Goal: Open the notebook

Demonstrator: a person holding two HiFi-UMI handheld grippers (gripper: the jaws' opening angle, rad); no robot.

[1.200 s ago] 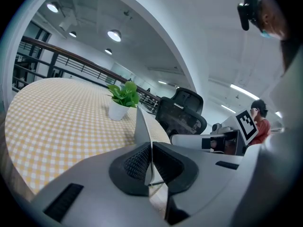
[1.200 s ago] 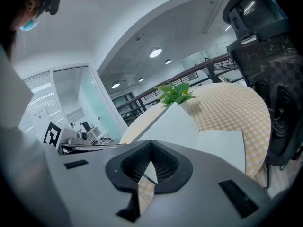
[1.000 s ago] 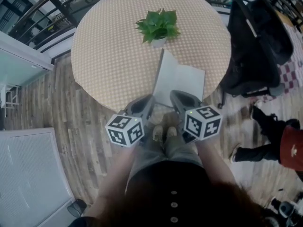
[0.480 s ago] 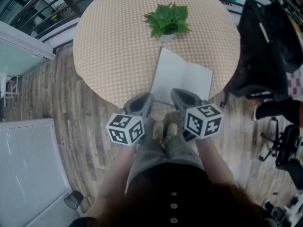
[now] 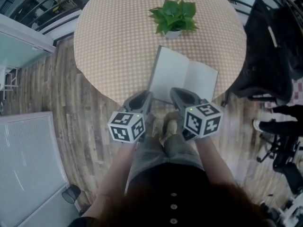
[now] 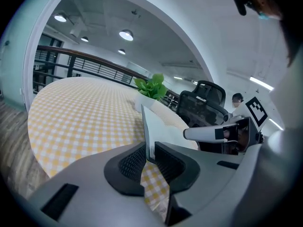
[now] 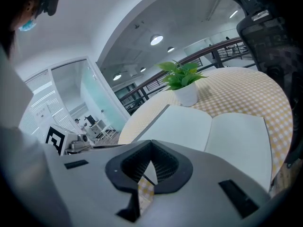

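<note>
Both grippers have sunk a little, and the left page (image 5: 165, 74) of the notebook (image 5: 191, 79) leans wider. Your left gripper (image 6: 150, 159) has just been loosening its fingers; the page edge stands between them, not squeezed. Your right gripper (image 7: 150, 167) has its fingers closed together. On the counter (image 5: 118, 41) the notebook lies just ahead, spine pointing at the plant (image 5: 174, 14). Your left gripper is nearer the standing page.

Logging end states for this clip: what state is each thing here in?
White paper notebook: lying open, left leaf standing up.
Left gripper: jaws have just been opening, leaf between them, not pinched.
Right gripper: jaws together.
Green leafy plant in white pot: upright.
</note>
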